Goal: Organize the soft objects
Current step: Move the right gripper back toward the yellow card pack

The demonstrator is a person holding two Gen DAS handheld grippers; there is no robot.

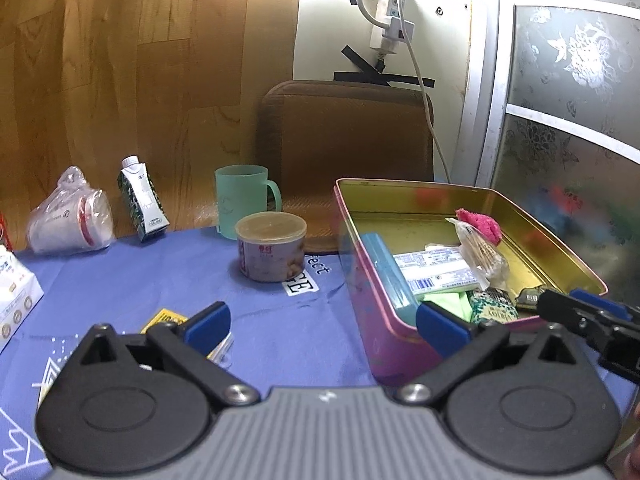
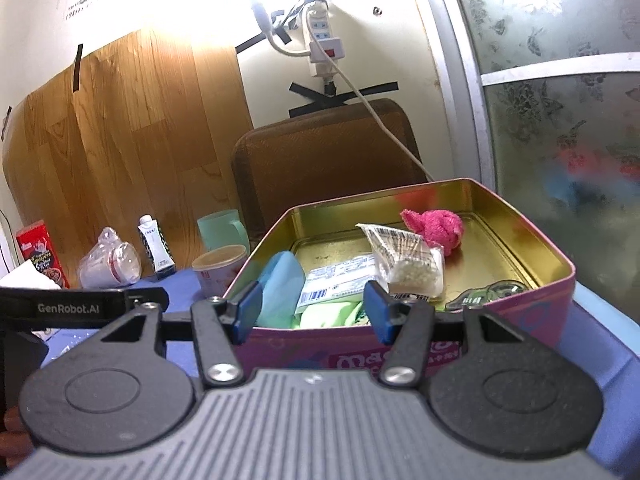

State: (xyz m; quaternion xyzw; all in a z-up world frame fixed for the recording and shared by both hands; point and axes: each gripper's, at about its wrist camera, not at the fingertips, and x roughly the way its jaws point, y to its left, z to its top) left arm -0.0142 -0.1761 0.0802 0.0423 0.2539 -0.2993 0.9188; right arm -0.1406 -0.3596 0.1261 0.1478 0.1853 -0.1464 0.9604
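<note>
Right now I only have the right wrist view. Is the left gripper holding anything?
Observer: No. The left gripper is open wide, with nothing between its fingers.
Operator: Is anything lying loose on the cloth near it?
Observer: Yes, a yellow packet lies on the blue cloth, partly hidden behind one finger. I can't tell whether it is soft.

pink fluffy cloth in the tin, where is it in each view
Left wrist view: the pink fluffy cloth lies right of centre, at the tin's far side.
Right wrist view: the pink fluffy cloth lies right of centre, near the tin's far wall.
Shared landmark: the clear packet just in front of it.
</note>
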